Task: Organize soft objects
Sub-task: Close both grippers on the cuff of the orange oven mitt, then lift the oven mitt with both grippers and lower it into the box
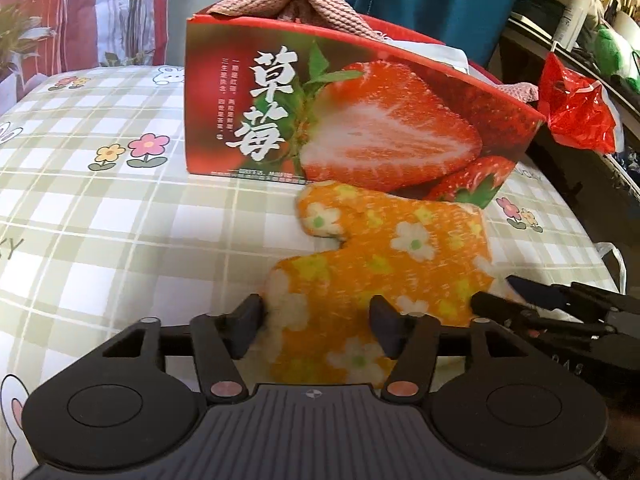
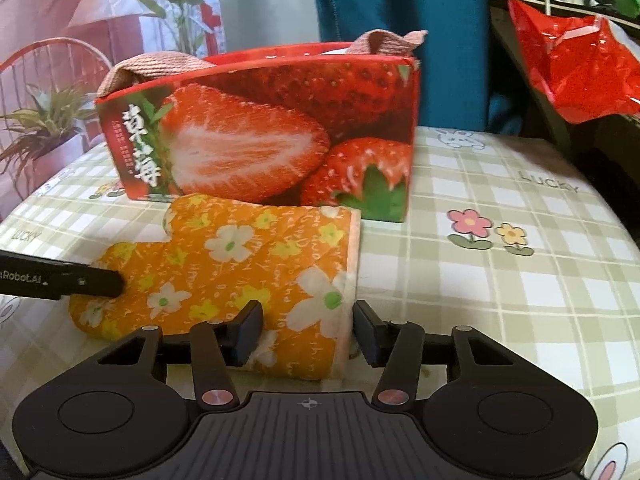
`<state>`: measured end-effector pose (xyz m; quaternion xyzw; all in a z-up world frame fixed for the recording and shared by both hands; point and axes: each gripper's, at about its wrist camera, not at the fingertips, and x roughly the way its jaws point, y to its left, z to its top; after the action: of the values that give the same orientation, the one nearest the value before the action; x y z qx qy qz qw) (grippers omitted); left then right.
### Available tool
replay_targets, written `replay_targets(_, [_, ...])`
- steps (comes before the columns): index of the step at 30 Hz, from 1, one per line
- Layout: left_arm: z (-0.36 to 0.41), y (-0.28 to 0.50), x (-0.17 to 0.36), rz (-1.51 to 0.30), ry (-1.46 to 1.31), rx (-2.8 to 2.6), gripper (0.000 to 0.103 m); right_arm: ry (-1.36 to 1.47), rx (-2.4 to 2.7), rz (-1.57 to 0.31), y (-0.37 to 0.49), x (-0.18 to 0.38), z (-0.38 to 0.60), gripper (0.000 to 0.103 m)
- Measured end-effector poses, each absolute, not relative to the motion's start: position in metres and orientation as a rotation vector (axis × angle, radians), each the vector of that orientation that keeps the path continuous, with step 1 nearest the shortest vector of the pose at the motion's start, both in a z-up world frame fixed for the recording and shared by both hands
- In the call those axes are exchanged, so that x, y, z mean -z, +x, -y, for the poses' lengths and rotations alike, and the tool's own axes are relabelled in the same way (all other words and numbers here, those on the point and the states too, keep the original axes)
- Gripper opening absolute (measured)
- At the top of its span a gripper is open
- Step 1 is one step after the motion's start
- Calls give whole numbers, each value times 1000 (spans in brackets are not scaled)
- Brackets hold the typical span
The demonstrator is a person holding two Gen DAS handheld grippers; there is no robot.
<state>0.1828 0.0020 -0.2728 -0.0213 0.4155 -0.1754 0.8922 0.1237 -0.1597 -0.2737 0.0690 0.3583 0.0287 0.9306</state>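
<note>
An orange oven mitten (image 1: 384,248) (image 2: 240,256) with white flowers lies flat on the checked cloth, just in front of a strawberry-printed box (image 1: 340,112) (image 2: 260,132). A pink knitted towel (image 1: 288,0) (image 2: 160,66) hangs out of the box's top. My left gripper (image 1: 316,314) stands open astride the mitten's fingertip end, with no visible pinch in the fabric. My right gripper (image 2: 308,330) (image 1: 496,292) is open around the cuff corner, its right pad beside the trim. One finger (image 2: 100,280) of the left gripper shows lying over the mitten's tip.
The checked cloth (image 1: 100,208) (image 2: 500,280) with flower prints covers the surface. A red plastic bag (image 1: 576,108) (image 2: 572,68) hangs on dark furniture at the right. A teal curtain (image 2: 380,0) hangs behind the box.
</note>
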Motion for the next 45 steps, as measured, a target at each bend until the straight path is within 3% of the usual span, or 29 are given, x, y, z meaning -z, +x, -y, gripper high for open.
replay_targets(3, [0, 183, 274, -853, -33, 365, 62, 135, -92, -741, 124, 272, 154, 43])
replay_targets(5, [-1, 183, 274, -848, -33, 355, 53, 136, -94, -743, 124, 272, 152, 42])
replay_targets(7, [-4, 183, 274, -848, -29, 333, 34, 146, -95, -744, 124, 272, 153, 38])
replay_targets(10, [-11, 184, 273, -853, -64, 320, 28, 172, -108, -750, 123, 271, 154, 32])
replay_targets(20, [-11, 181, 273, -846, -48, 316, 28, 180, -115, -754, 121, 270, 153, 34])
replay_targets(30, [-10, 178, 260, -806, -39, 327, 14, 183, -174, -744, 118, 263, 149, 13])
replay_targets(45, [-11, 155, 211, -646, -23, 336, 14, 146, -193, -605, 104, 212, 148, 12])
